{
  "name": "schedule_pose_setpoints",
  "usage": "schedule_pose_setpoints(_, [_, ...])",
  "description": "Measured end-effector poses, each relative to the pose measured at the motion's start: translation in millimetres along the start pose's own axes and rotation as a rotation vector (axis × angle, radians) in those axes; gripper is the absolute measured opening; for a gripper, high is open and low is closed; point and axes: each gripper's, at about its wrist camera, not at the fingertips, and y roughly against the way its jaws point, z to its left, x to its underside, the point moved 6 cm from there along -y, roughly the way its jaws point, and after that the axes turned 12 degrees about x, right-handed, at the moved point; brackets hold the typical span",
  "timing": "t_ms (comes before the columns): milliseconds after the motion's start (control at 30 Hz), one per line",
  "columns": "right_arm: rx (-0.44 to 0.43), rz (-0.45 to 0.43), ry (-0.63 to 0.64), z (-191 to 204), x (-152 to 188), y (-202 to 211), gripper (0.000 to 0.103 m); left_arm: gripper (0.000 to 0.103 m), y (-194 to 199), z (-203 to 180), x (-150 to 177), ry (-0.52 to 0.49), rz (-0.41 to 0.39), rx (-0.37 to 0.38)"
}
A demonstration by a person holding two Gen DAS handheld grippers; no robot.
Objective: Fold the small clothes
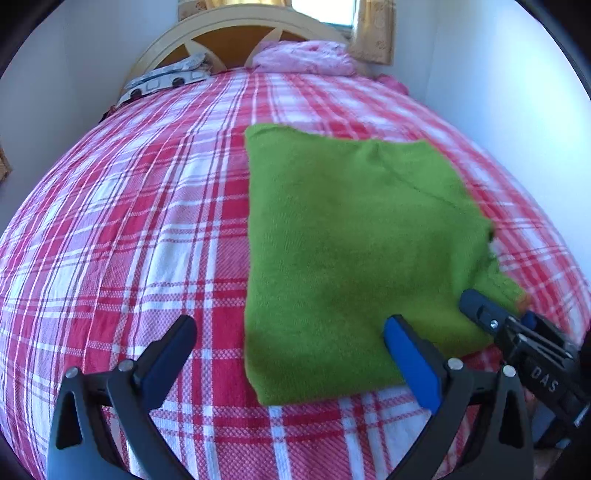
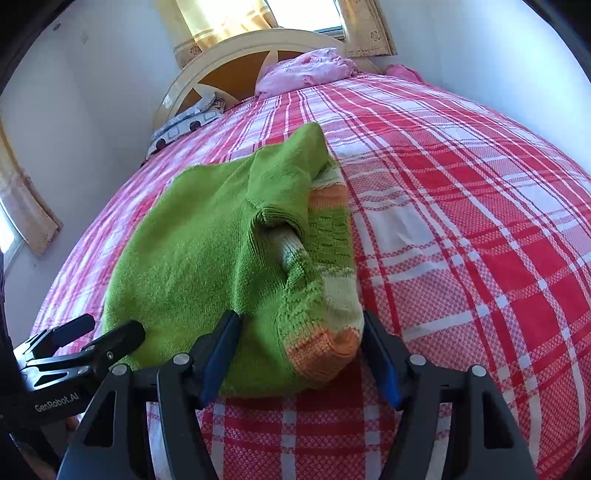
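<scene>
A small green knitted sweater [image 1: 351, 251] lies folded into a rough rectangle on the red and white plaid bedspread [image 1: 147, 221]. My left gripper [image 1: 291, 328] is open over the sweater's near left corner, its right finger above the cloth. In the right wrist view the sweater [image 2: 192, 258] shows a folded sleeve with orange and cream stripes at its cuff [image 2: 325, 343]. My right gripper [image 2: 299, 321] is open, its fingers either side of that cuff at the sweater's near right edge. Each gripper also shows in the other's view: the right one [image 1: 495, 314], the left one [image 2: 107, 332].
A cream and orange headboard [image 1: 236, 40] stands at the far end with a pink bundle of bedding [image 1: 306, 57] and a patterned pillow [image 1: 166, 79] before it. White walls close in on both sides. Curtains [image 2: 218, 22] hang at the window.
</scene>
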Motion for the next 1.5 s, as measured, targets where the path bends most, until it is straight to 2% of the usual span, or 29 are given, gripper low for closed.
schedule_pose_setpoints(133, [-0.091, -0.033, -0.109, -14, -4, 13, 0.068, 0.103, 18, 1, -9, -0.028, -0.055, 0.089])
schedule_pose_setpoints(233, [-0.137, -0.031, -0.174, -30, -11, 23, 0.068, 0.103, 22, 10, -26, 0.021, -0.082, 0.174])
schedule_pose_setpoints(300, [-0.155, -0.05, -0.194, -38, -25, 30, 0.068, 0.103, 14, 15, -39, 0.064, -0.067, 0.22])
schedule_pose_setpoints(400, [-0.167, -0.072, -0.238, -48, -56, 31, 0.071, 0.103, -9, 19, -60, 0.127, -0.033, 0.25])
schedule_pose_setpoints(467, [-0.181, -0.063, -0.242, -46, -75, 22, 0.071, 0.102, -26, 19, -71, 0.16, -0.013, 0.252])
schedule_pose_setpoints(533, [-0.17, -0.031, -0.195, -37, -94, 4, 0.071, 0.1, -44, 18, -79, 0.179, 0.013, 0.245])
schedule_pose_setpoints(633, [-0.132, 0.02, -0.117, -19, -107, -28, 0.071, 0.093, -71, 19, -86, 0.178, 0.052, 0.206])
schedule_pose_setpoints(700, [-0.114, 0.056, -0.076, -9, -109, -49, 0.071, 0.09, -89, 25, -85, 0.175, 0.078, 0.142])
schedule_pose_setpoints(733, [-0.115, 0.068, -0.062, -5, -108, -56, 0.071, 0.089, -98, 29, -82, 0.191, 0.096, 0.144])
schedule_pose_setpoints(800, [-0.082, 0.085, -0.012, 5, -102, -75, 0.071, 0.09, -101, 35, -78, 0.234, 0.07, 0.181])
schedule_pose_setpoints(867, [-0.003, 0.057, 0.047, 5, -93, -86, 0.072, 0.09, -100, 31, -76, 0.199, 0.054, 0.158])
schedule_pose_setpoints(900, [-0.003, 0.021, 0.046, 5, -91, -85, 0.072, 0.09, -100, 28, -76, 0.165, 0.044, 0.139])
schedule_pose_setpoints(1033, [-0.014, 0.018, 0.028, 0, -90, -84, 0.073, 0.09, -98, 19, -76, 0.097, 0.007, 0.093])
schedule_pose_setpoints(1200, [-0.034, 0.033, 0.058, 6, -89, -87, 0.073, 0.085, -101, 23, -77, 0.121, 0.012, 0.144])
schedule_pose_setpoints(1233, [-0.041, 0.035, 0.065, 8, -88, -86, 0.071, 0.084, -101, 25, -76, 0.135, 0.014, 0.163])
schedule_pose_setpoints(1300, [-0.068, 0.033, 0.073, 12, -89, -87, 0.057, 0.082, -102, 24, -77, 0.137, 0.013, 0.167])
schedule_pose_setpoints(1400, [-0.071, 0.029, 0.098, 17, -88, -86, 0.051, 0.08, -101, 20, -77, 0.113, 0.01, 0.156])
schedule_pose_setpoints(1500, [-0.065, 0.023, 0.11, 19, -87, -86, 0.049, 0.079, -102, 20, -78, 0.116, 0.011, 0.163])
